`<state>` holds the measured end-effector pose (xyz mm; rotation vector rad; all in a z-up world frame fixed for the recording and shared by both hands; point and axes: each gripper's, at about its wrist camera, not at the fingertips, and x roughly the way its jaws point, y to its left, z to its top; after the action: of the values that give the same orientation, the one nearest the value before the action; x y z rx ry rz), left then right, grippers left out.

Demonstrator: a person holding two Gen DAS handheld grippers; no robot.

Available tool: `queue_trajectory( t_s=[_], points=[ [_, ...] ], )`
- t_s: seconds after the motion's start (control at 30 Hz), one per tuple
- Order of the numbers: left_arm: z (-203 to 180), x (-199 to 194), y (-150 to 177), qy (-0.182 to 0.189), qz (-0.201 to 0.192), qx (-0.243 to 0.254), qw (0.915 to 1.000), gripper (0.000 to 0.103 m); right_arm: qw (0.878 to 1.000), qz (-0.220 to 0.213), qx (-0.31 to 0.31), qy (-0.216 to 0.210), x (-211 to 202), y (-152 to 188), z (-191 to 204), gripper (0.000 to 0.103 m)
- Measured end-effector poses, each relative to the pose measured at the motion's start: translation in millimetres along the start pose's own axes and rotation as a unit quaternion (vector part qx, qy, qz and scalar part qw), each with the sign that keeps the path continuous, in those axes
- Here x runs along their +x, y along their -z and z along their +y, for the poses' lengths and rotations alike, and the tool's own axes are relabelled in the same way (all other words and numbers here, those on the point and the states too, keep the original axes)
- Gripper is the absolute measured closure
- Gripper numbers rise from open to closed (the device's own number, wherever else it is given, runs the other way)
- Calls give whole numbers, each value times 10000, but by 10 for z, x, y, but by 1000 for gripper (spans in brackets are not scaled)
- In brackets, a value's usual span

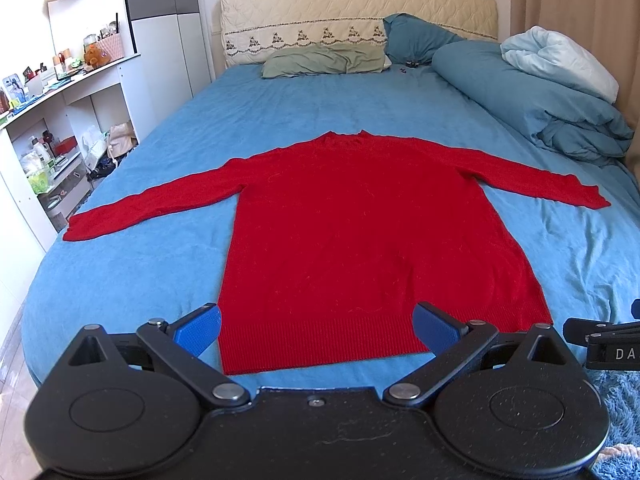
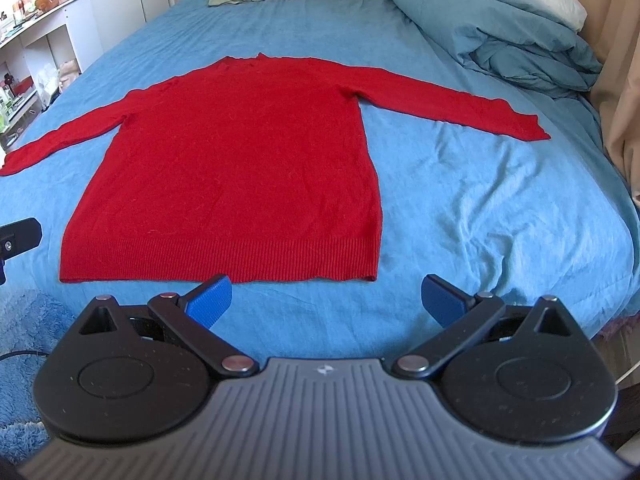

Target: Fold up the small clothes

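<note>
A red long-sleeved sweater (image 1: pixel 360 232) lies flat on the blue bed sheet (image 1: pixel 160 272), sleeves spread out to both sides, hem toward me. It also shows in the right wrist view (image 2: pixel 240 168). My left gripper (image 1: pixel 316 330) is open and empty, its blue pads just above the hem's left half. My right gripper (image 2: pixel 326 300) is open and empty, hovering over the sheet just short of the hem's right corner. Part of the right gripper shows at the left view's right edge (image 1: pixel 608 340).
A bundled blue duvet (image 1: pixel 540 92) and pillows (image 1: pixel 324 60) lie at the bed's far end and right side. White shelves (image 1: pixel 52 120) with clutter stand to the left. A fluffy blue rug (image 2: pixel 24 320) lies by the bed's foot. A curtain (image 2: pixel 620 80) hangs at right.
</note>
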<state>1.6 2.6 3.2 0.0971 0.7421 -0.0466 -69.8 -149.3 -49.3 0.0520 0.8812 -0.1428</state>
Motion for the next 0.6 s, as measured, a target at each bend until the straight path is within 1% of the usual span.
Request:
queue_trajectory(
  t_s=[0.6],
  points=[
    [-6,-2,-2,-6,18,-11,10000,0,10000,17,6,8,-2,2,3,0]
  ],
)
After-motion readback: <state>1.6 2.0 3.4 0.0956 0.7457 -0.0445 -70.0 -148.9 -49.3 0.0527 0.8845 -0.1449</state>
